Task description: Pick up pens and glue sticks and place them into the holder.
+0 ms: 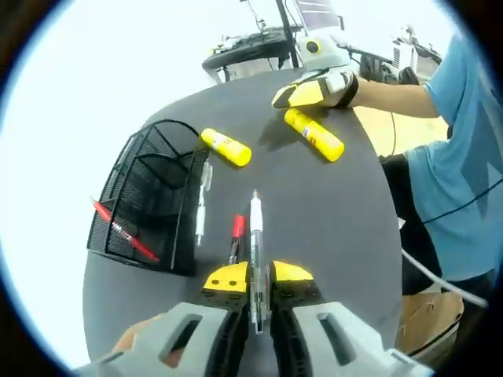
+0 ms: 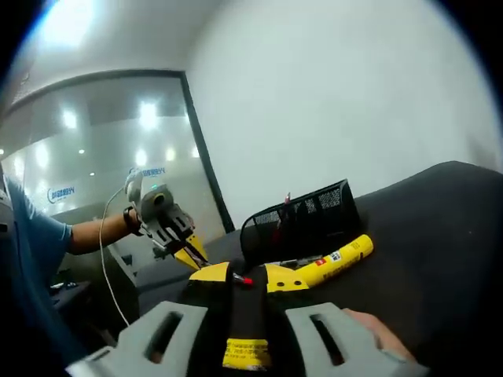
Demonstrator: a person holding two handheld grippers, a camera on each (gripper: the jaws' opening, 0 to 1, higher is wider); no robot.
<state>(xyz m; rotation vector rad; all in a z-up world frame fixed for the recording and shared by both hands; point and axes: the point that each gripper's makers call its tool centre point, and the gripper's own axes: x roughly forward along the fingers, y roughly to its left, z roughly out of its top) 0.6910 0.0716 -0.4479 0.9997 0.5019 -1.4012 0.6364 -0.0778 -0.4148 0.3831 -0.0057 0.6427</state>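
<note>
My left gripper (image 1: 258, 276) clamped a clear white-tipped pen (image 1: 255, 259) | right gripper (image 2: 246, 276) pinched a red-tipped black pen (image 2: 245, 302) | risk: long pen might catch the black mesh holder (image 1: 149, 196) rim and slip.

No text can be read with any certainty. In the right gripper view, a blue sign (image 2: 61, 192) with pale characters and a second blue mark (image 2: 154, 171) sit on the glass wall (image 2: 110, 157), too blurred to make out. The glue stick (image 2: 339, 258) carries a small red and blue label that is too small to read. In the left gripper view, both glue sticks (image 1: 226, 147) (image 1: 314, 134) show dark print specks, unreadable.
</note>
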